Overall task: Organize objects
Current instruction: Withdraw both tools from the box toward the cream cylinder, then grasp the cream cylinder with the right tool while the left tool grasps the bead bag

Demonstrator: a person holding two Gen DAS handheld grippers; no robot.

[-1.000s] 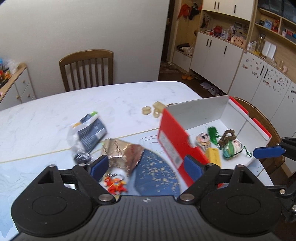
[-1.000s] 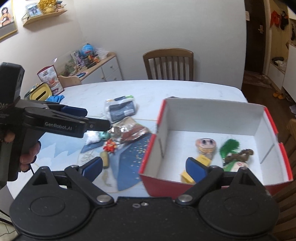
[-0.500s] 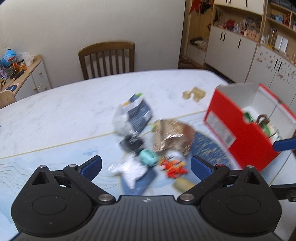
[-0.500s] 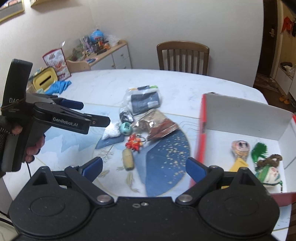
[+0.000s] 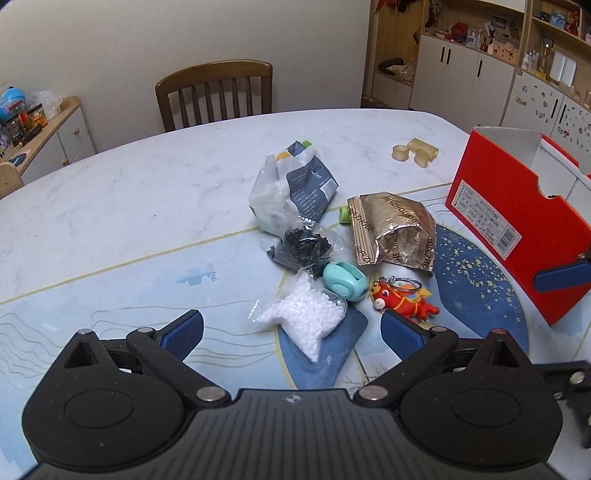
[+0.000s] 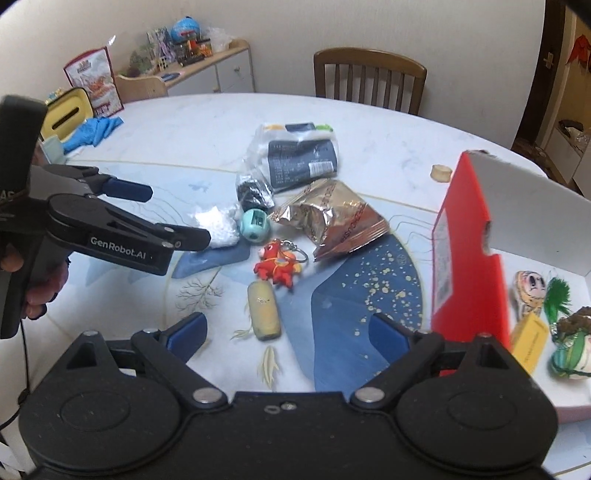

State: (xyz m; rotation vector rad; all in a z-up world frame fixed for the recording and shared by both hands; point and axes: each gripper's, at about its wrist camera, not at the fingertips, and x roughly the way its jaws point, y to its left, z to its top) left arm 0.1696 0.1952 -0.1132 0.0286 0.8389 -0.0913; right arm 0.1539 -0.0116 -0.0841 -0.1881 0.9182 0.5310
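Now both grippers wide open, empty. Left gripper hovers near clear bag of white beads; red open cardboard box sits right. You: straddle bag's bulk, close gently, lift clear of mint round gadget touching it. Right gripper idle near yellow capsule.

A plain cream wall stands far ahead of the gripper, with a wooden chair before it. To the left is a low sideboard; to the right, white cupboards under wooden shelves.
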